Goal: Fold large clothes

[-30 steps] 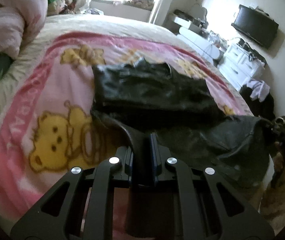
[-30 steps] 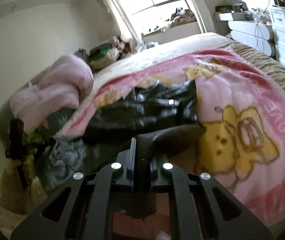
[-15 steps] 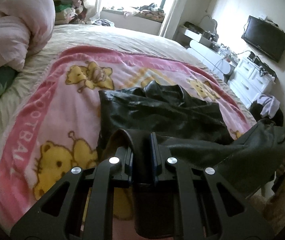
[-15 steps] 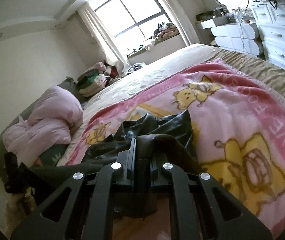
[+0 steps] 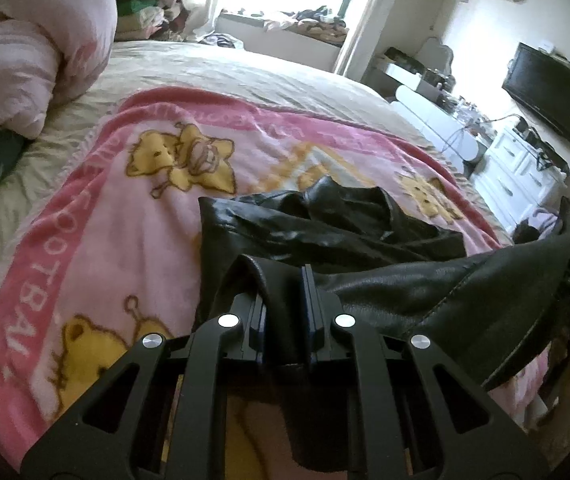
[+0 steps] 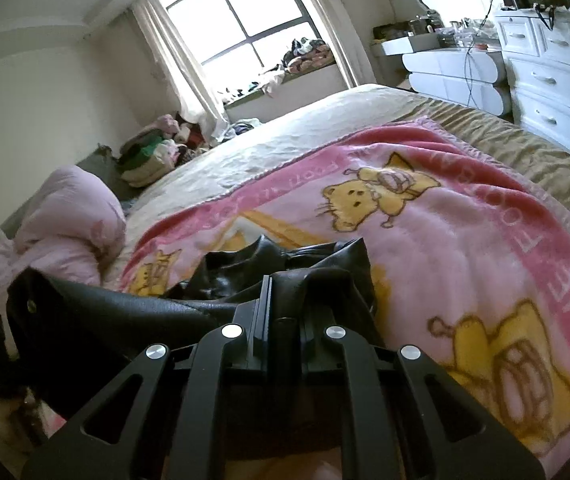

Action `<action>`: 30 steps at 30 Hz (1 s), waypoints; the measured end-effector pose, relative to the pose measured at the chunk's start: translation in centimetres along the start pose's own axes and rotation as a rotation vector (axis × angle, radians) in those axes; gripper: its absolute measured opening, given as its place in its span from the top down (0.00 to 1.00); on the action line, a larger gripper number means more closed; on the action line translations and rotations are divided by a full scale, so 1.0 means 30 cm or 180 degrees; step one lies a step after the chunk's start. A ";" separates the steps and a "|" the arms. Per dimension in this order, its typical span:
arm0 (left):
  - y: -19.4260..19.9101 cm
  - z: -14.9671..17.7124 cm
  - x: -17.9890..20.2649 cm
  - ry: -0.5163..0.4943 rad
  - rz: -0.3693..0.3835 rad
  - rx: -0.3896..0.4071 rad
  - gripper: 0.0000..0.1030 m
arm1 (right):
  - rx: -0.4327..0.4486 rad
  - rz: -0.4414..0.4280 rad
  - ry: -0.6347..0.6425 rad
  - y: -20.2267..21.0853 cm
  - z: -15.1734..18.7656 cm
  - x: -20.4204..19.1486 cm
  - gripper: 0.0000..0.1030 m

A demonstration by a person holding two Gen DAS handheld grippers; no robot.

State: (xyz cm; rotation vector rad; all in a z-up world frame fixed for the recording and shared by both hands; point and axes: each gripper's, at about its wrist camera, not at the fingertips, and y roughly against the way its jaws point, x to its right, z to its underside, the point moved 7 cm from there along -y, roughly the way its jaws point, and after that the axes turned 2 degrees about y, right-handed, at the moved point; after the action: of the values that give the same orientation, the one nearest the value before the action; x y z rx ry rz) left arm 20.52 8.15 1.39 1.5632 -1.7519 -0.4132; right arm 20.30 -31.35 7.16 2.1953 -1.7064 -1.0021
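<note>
Both grippers are carrying the near hem of the black leather jacket forward over the pink bear blanket, and compared with a second ago the lifted edge is standing closer to the collar end that is lying bunched near the blanket's middle; the stretch of blanket showing between the hem and the collar is shrinking, while more of the window and the far wall is coming into both views. That is reading as a fold in half being carried through, with the hem not yet laid down, so by my judgement the fold is roughly midway. The left gripper is pinching one corner of the hem, its jaws nearly closed with leather bulging up between them, and the right gripper is clamping the other corner the same way, nearly closed on a ridge of leather. Between the two the hem is hanging as a taut dark band above the near edge of the blanket. Counting: one jacket, two grippers, one bear blanket, one rolled pink quilt lying beyond the blanket's far left corner, one wall television off past the blanket's right side, and one white dresser beyond the same side
</note>
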 end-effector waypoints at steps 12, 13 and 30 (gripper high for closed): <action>-0.197 -0.018 -0.091 0.0167 -0.0099 -0.0161 0.90 | -0.0175 0.0335 0.0038 -0.191 0.056 0.098 0.88; -0.200 -0.020 -0.091 0.0170 -0.0091 -0.0163 0.90 | -0.0200 0.0353 0.0022 -0.206 0.058 0.104 0.88; -0.029 -0.068 -0.068 0.0130 0.0061 0.0350 0.64 | 0.0279 0.0154 0.0012 -0.100 -0.022 0.116 0.38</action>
State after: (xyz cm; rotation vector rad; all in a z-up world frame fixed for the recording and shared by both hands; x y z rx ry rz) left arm 22.54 10.36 1.55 1.6187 -1.7830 -0.2777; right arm 23.43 -33.72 4.72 2.1954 -1.8258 -0.9280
